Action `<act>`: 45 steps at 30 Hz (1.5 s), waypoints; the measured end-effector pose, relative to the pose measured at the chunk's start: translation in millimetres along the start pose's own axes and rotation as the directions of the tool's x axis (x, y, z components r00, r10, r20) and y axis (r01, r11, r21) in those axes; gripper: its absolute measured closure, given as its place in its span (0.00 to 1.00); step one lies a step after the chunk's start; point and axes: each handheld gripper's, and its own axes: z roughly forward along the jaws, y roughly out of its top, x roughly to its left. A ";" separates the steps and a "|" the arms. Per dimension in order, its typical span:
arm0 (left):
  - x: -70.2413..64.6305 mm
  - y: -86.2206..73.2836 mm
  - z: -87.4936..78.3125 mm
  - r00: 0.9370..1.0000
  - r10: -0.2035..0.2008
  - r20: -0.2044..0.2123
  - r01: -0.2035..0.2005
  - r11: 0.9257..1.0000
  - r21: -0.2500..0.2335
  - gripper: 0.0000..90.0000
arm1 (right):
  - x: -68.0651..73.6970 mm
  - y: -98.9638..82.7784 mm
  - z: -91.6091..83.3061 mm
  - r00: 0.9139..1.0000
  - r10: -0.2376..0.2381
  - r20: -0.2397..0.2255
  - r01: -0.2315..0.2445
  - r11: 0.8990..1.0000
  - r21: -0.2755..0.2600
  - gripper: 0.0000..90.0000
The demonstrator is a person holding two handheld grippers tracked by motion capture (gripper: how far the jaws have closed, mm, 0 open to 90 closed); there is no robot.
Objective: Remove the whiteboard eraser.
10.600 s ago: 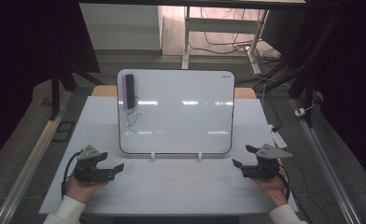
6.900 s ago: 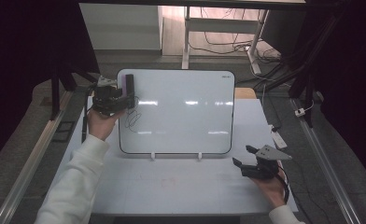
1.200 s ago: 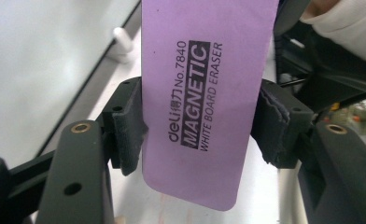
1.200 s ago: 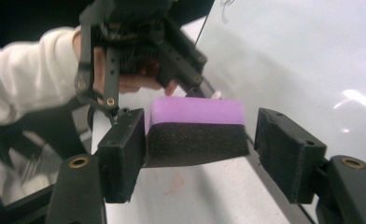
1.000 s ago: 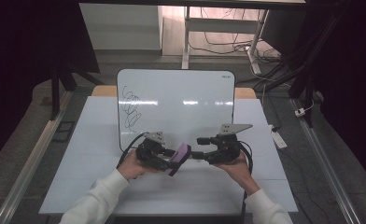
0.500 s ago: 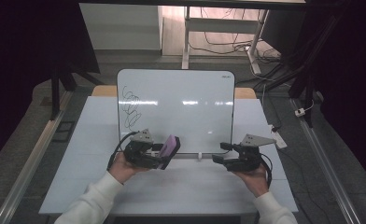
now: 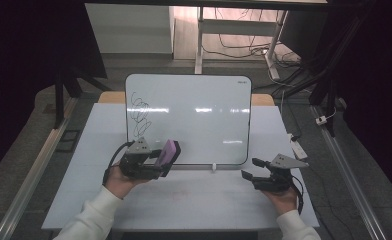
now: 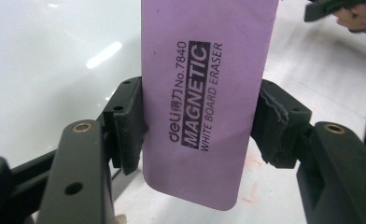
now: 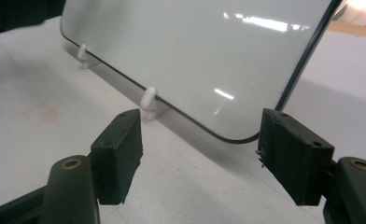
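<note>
We've got the eraser [image 8: 204, 98] clamped across its mid sides in L gripper [image 7: 156, 162] by the board [image 7: 194, 115], looks light, stiff, slick-faced; R gripper [image 7: 251, 170] open, empty.

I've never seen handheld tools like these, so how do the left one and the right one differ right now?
The left tool grips a purple whiteboard eraser between its pads; the right tool is open and holds nothing. In the high view the left tool sits in front of the whiteboard, near the scribble, while the right sits off the board's lower right corner. Both are black, two-jawed and handheld.
</note>
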 end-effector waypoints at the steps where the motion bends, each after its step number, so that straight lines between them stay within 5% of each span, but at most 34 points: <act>1: 0.6 0.2 -1.1 1.000 -0.002 -0.011 0.002 1.000 -0.002 0.45 | 0.6 -0.1 0.4 1.000 -0.011 0.012 0.011 1.000 -0.001 0.33; 11: 10.8 3.5 -17.0 0.990 -0.047 -0.132 0.039 0.997 -0.062 0.45 | 2.3 -2.9 2.9 0.999 -0.039 0.034 0.039 0.999 0.009 0.33; 17: 22.9 12.1 -31.5 0.971 -0.091 -0.220 0.067 0.992 -0.110 0.45 | 2.2 -3.3 3.9 0.999 -0.035 0.033 0.035 0.999 0.007 0.34; 31: 45.4 24.8 -44.1 0.941 -0.157 -0.300 0.111 0.980 -0.165 0.45 | 2.3 -4.4 4.9 0.999 -0.038 0.037 0.038 0.999 0.013 0.34; 45: 57.3 38.2 -41.1 0.926 -0.153 -0.344 0.102 0.981 -0.162 0.45 | 1.3 -4.4 3.8 0.998 -0.043 0.046 0.043 0.999 0.006 0.34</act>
